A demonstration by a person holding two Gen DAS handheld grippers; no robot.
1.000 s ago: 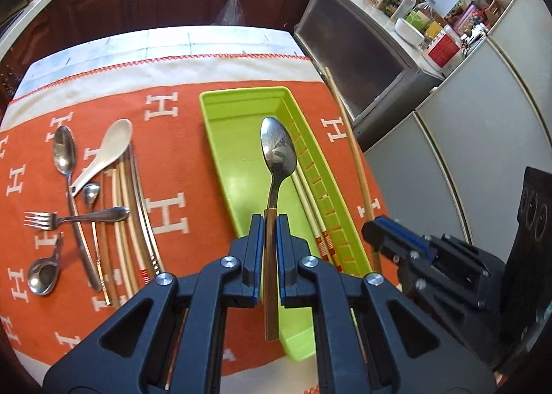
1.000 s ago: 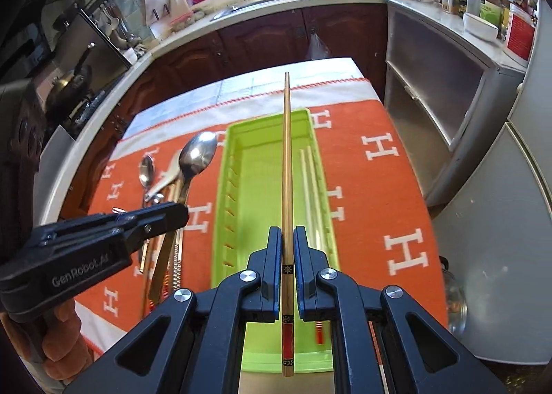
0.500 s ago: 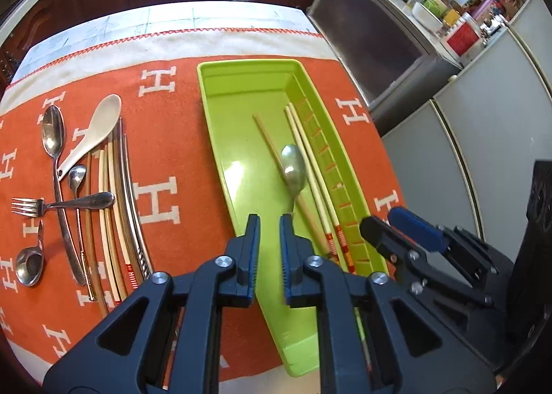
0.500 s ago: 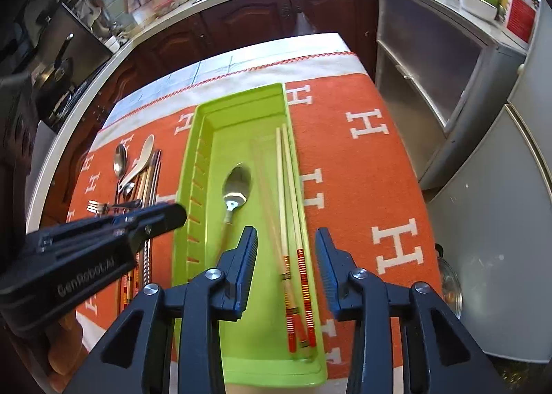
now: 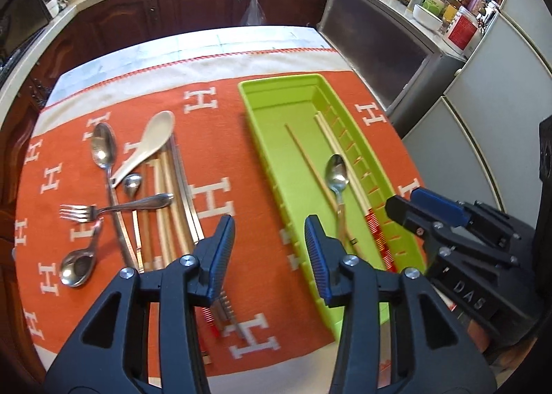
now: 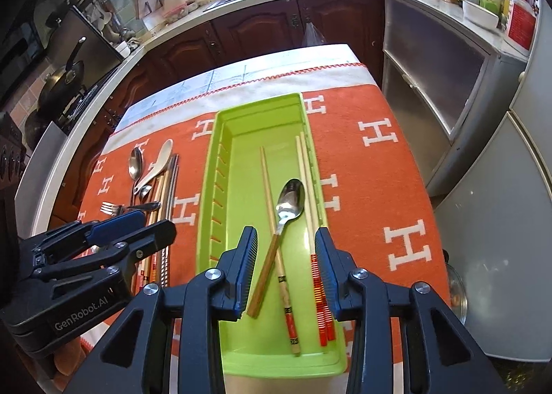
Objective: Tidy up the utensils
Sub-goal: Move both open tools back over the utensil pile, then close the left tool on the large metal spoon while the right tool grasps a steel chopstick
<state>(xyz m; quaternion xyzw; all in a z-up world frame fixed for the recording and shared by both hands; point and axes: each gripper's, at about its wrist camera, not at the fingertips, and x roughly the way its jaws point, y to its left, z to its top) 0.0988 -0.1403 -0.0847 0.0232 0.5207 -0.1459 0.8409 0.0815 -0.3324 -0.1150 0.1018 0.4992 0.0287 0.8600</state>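
A green tray [image 5: 276, 84] [image 6: 258, 106] lies lengthwise on the orange cloth. In it lie a wooden-handled steel spoon [image 5: 337, 175] [image 6: 291, 200], a single chopstick [image 5: 303, 156] [image 6: 267, 187] and a red-banded chopstick pair [image 5: 341, 159] [image 6: 305, 180]. My left gripper [image 5: 268, 232] hovers over bare cloth just left of the tray. Its jaws are opening with nothing between them. My right gripper [image 6: 285, 242] hangs open above the tray's near end, clear of the spoon handle below.
Loose utensils lie on the cloth left of the tray: a white ceramic spoon [image 5: 148, 147], a fork [image 5: 114, 209], steel spoons [image 5: 101, 149] and several chopsticks [image 5: 169, 207]. Dark cabinets [image 6: 269, 31] stand beyond the table. Grey appliances [image 6: 483, 187] stand at the right.
Both grippers opened and let go: the spoon and the chopstick now lie in the tray. The left gripper shifted left off the tray and widened further.
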